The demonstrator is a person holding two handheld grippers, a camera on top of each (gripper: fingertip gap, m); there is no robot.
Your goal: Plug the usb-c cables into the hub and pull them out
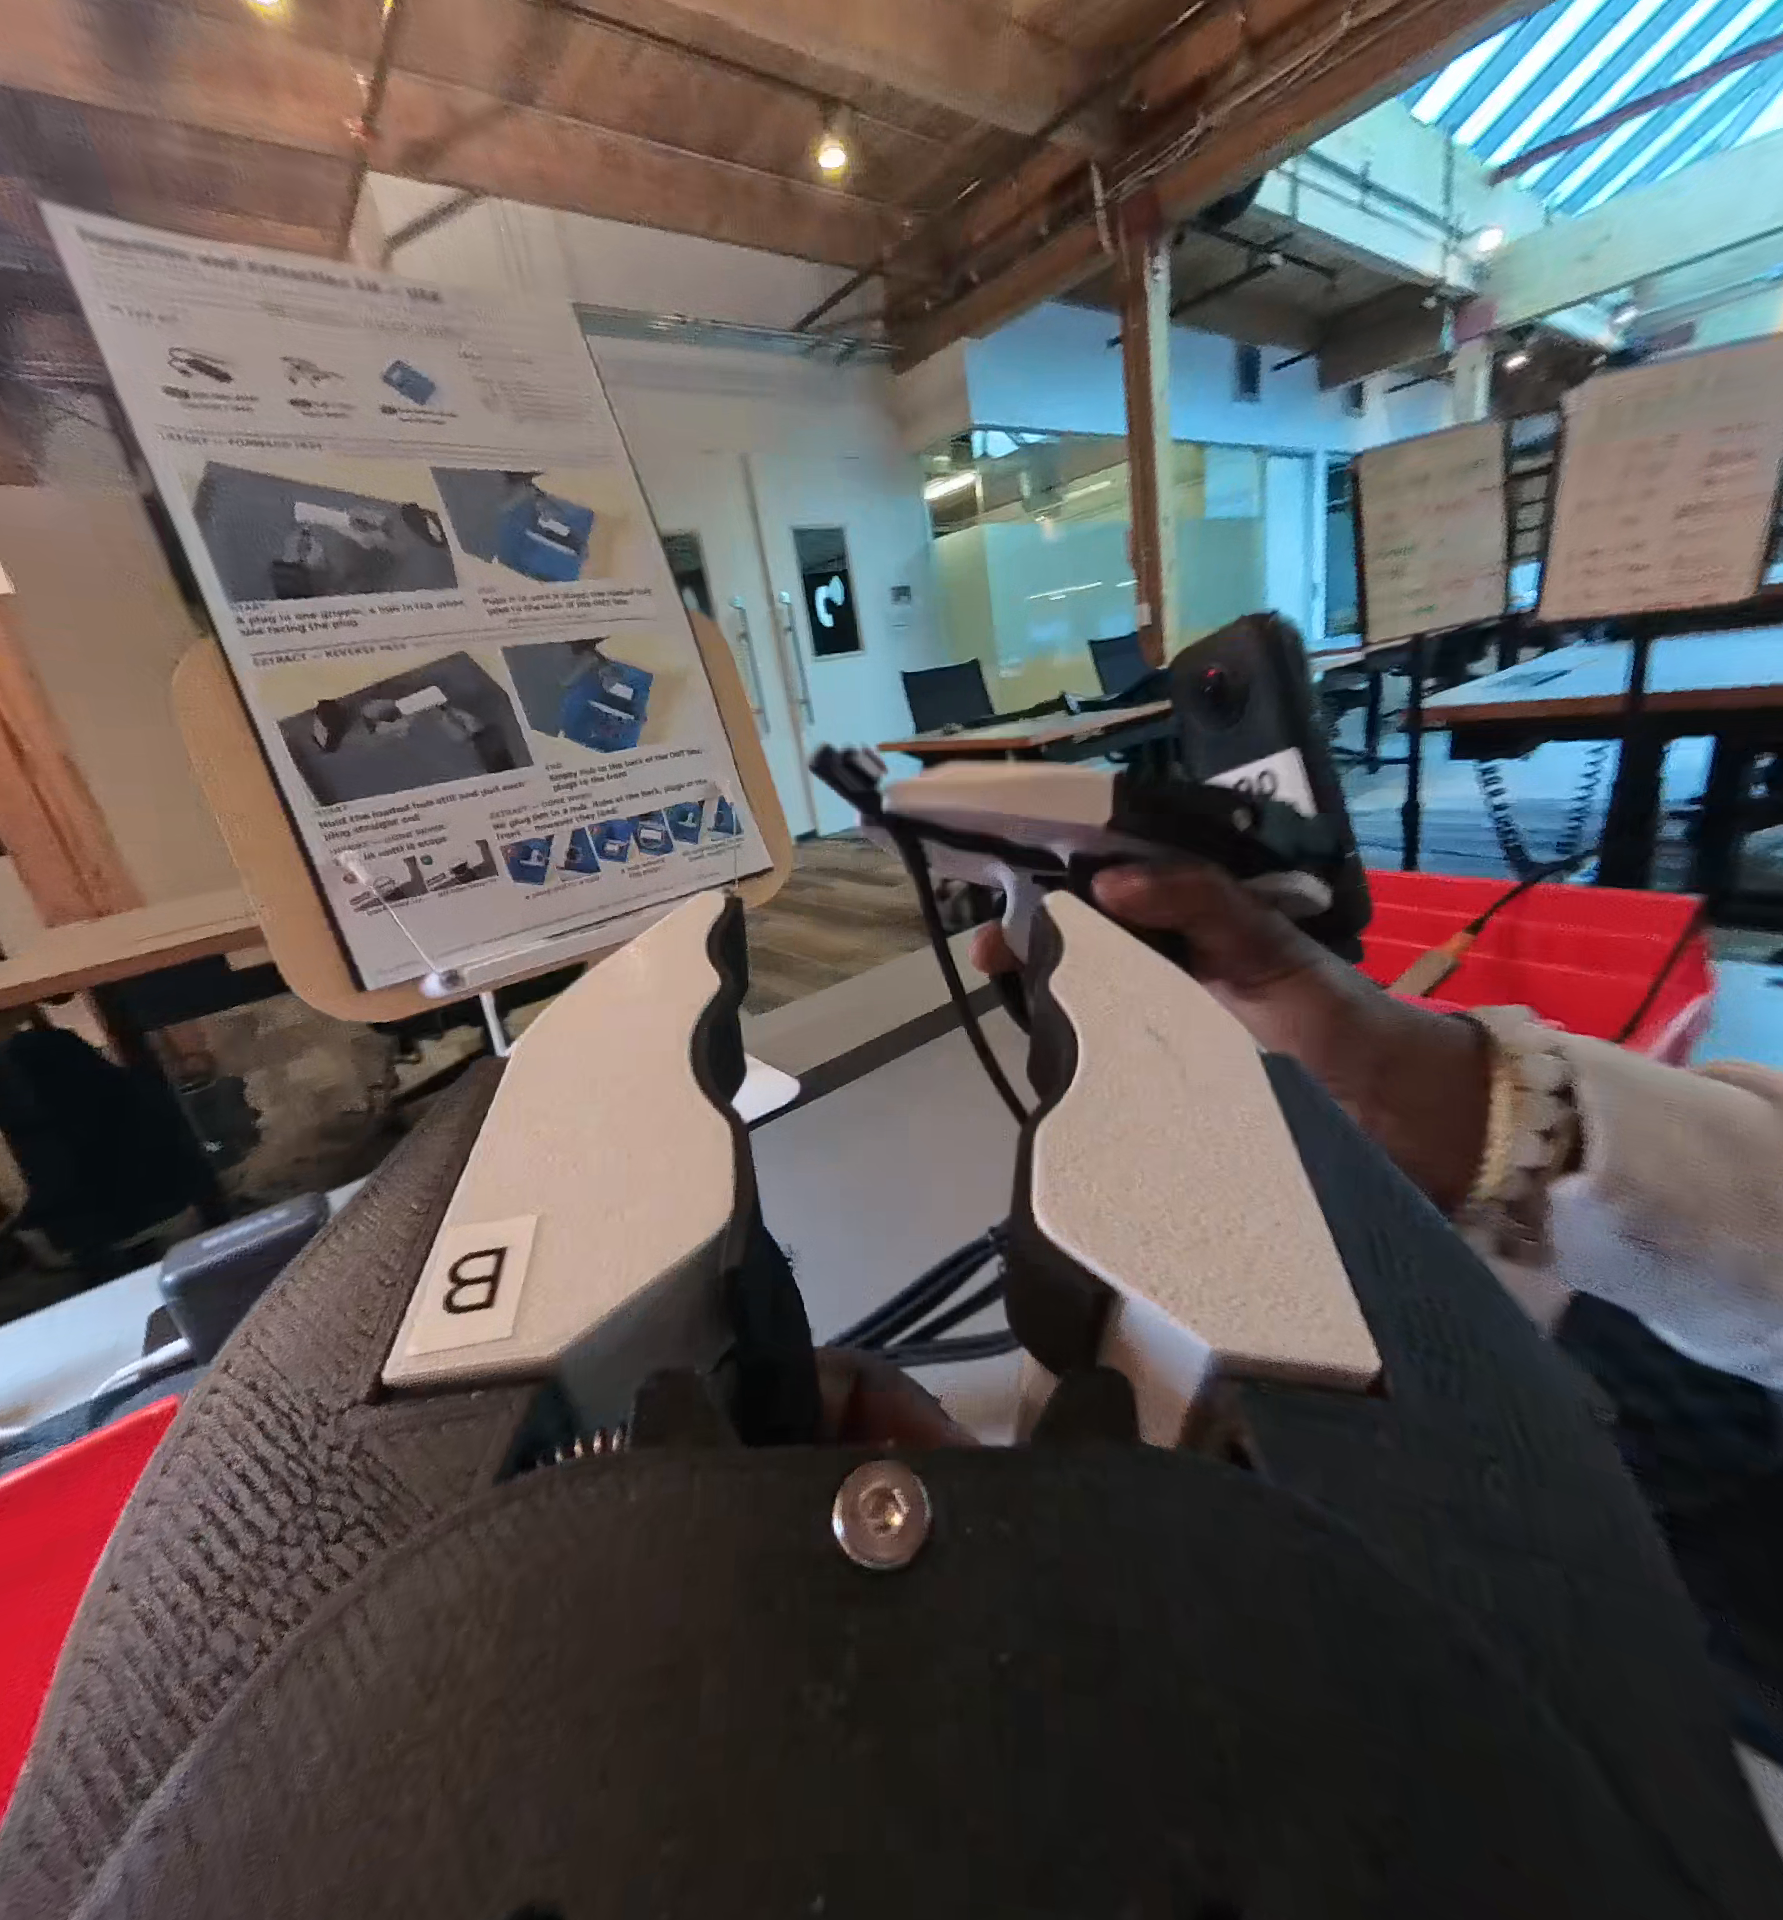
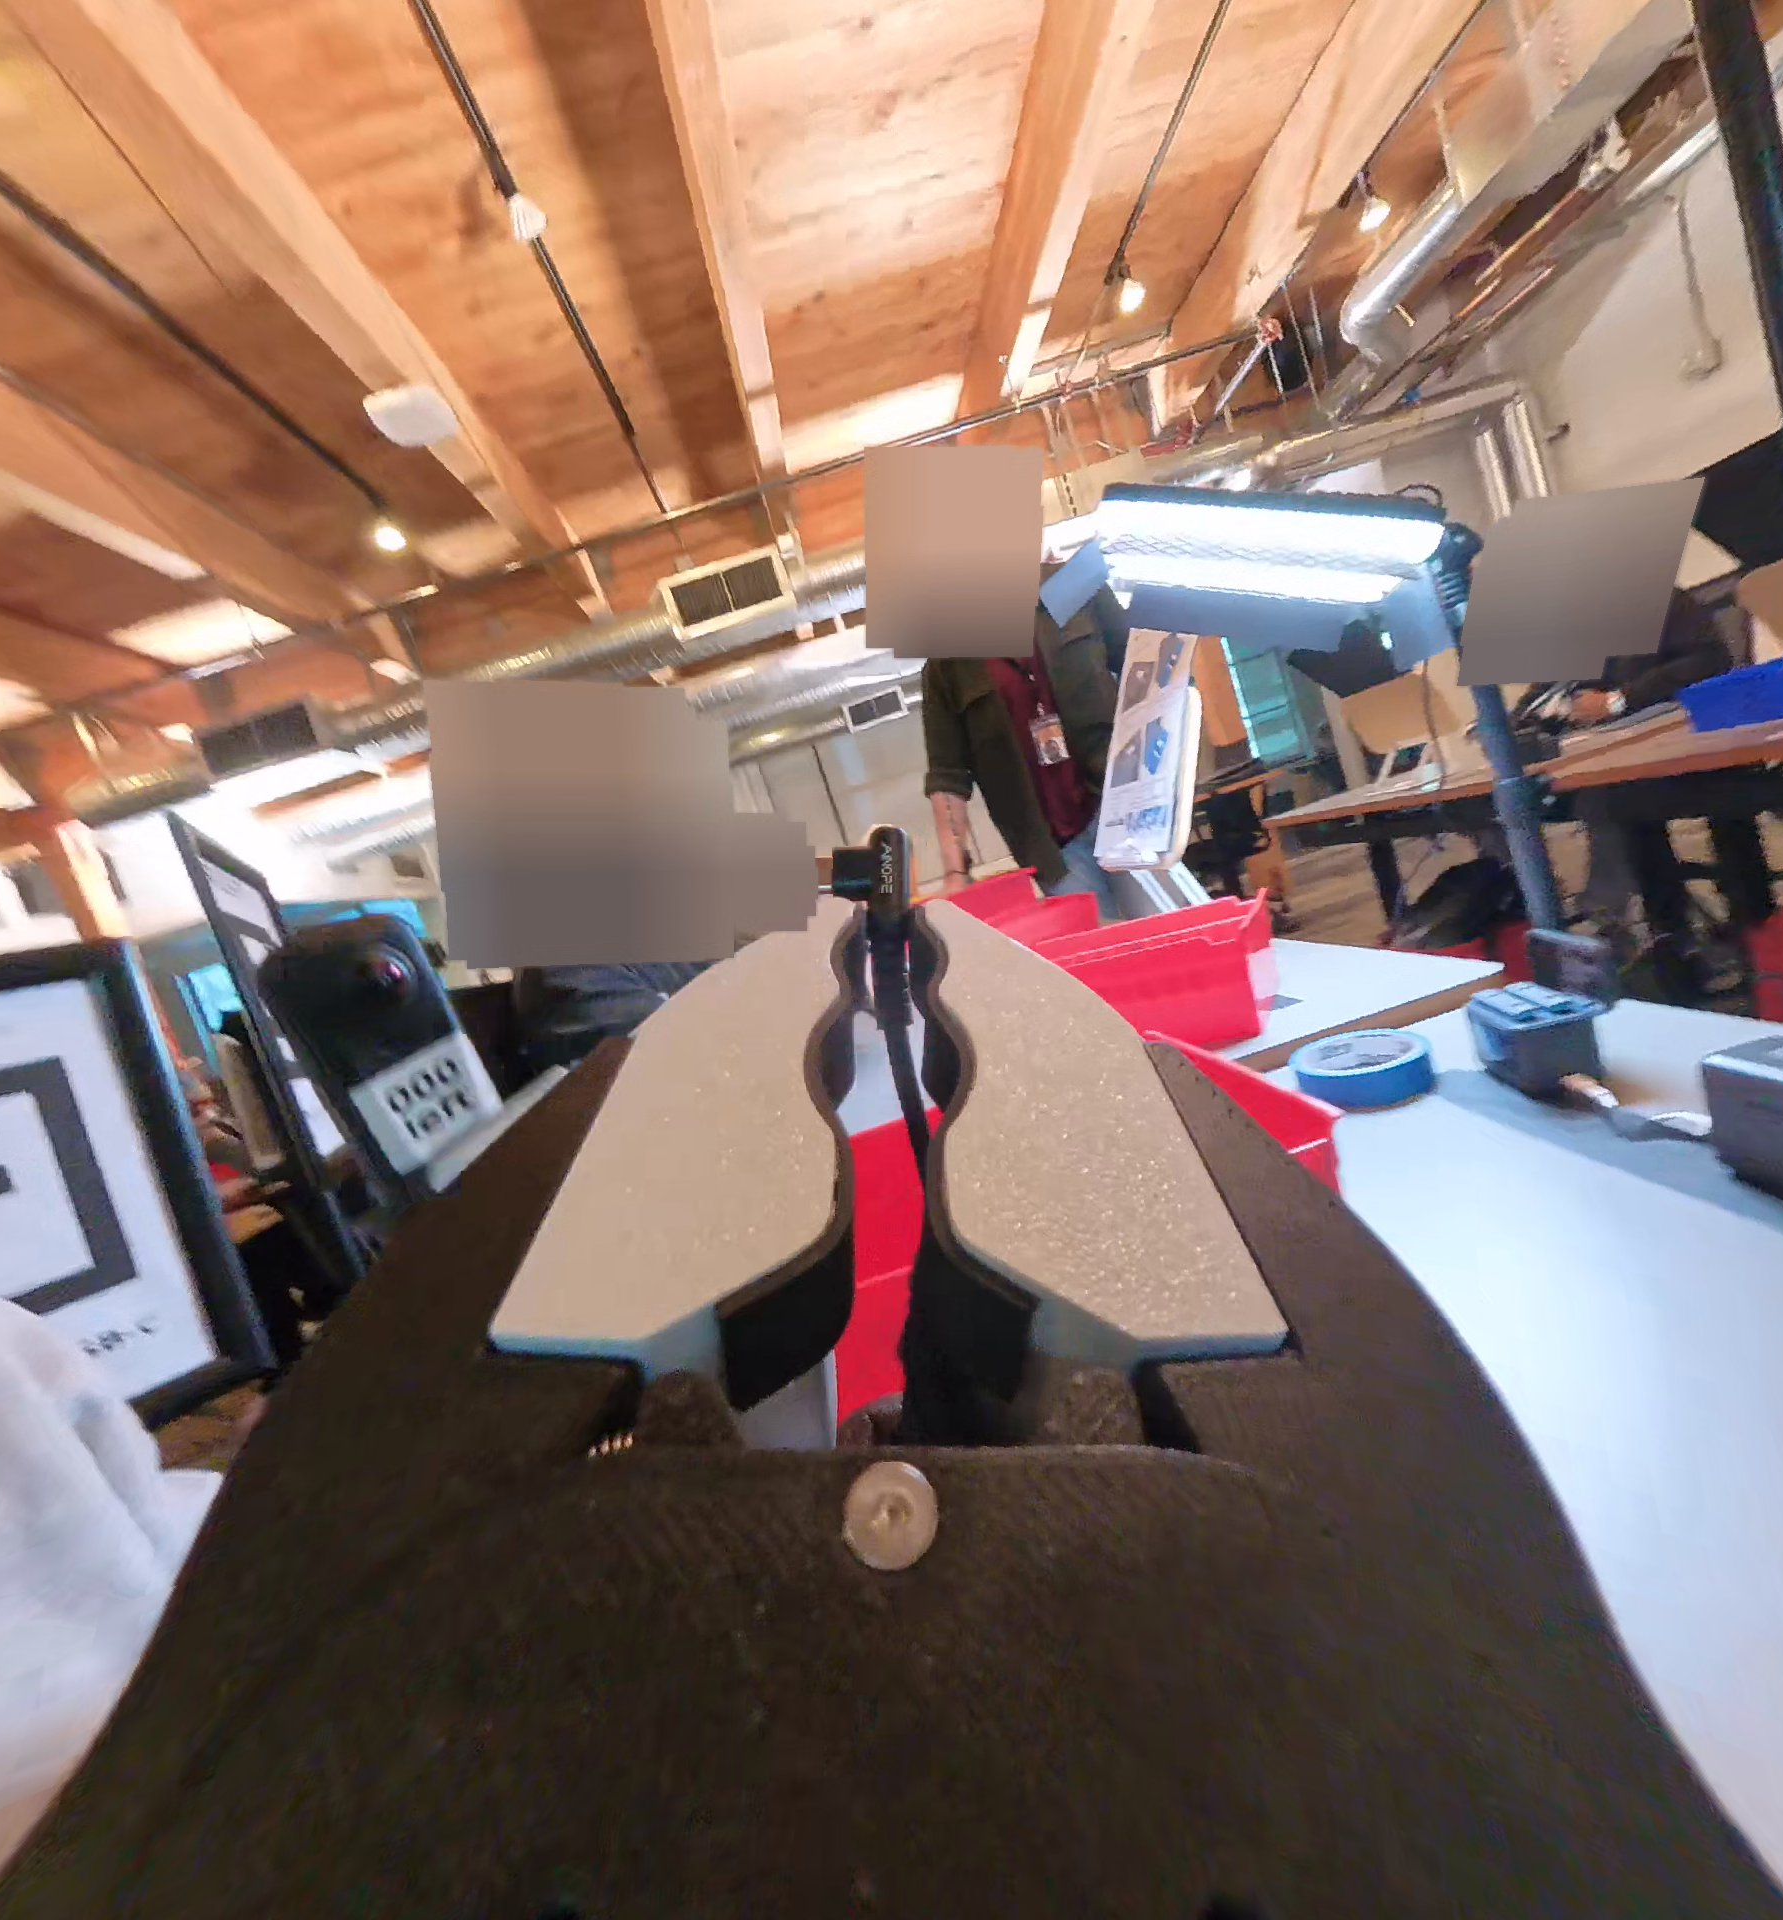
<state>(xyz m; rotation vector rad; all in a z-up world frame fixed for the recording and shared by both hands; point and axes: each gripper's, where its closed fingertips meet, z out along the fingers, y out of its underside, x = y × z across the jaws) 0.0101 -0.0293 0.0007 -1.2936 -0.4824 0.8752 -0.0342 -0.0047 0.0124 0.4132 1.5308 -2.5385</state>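
Observation:
My right gripper is shut on a black USB-C cable. Its right-angle plug sticks out just past the fingertips and points left. The left wrist view shows this same gripper in a hand at mid-height, plug end toward the left, with the cable hanging below it. My left gripper is open and empty, raised off the table, with its fingertips just below and in front of the right gripper. No hub shows in either view.
An instruction sheet on a stand is ahead on the left. Red bins stand on the white table, with a blue tape roll, a charger and a grey box. A person stands behind the bins. Across from one pair of fingers to the other is roughly 6 cm.

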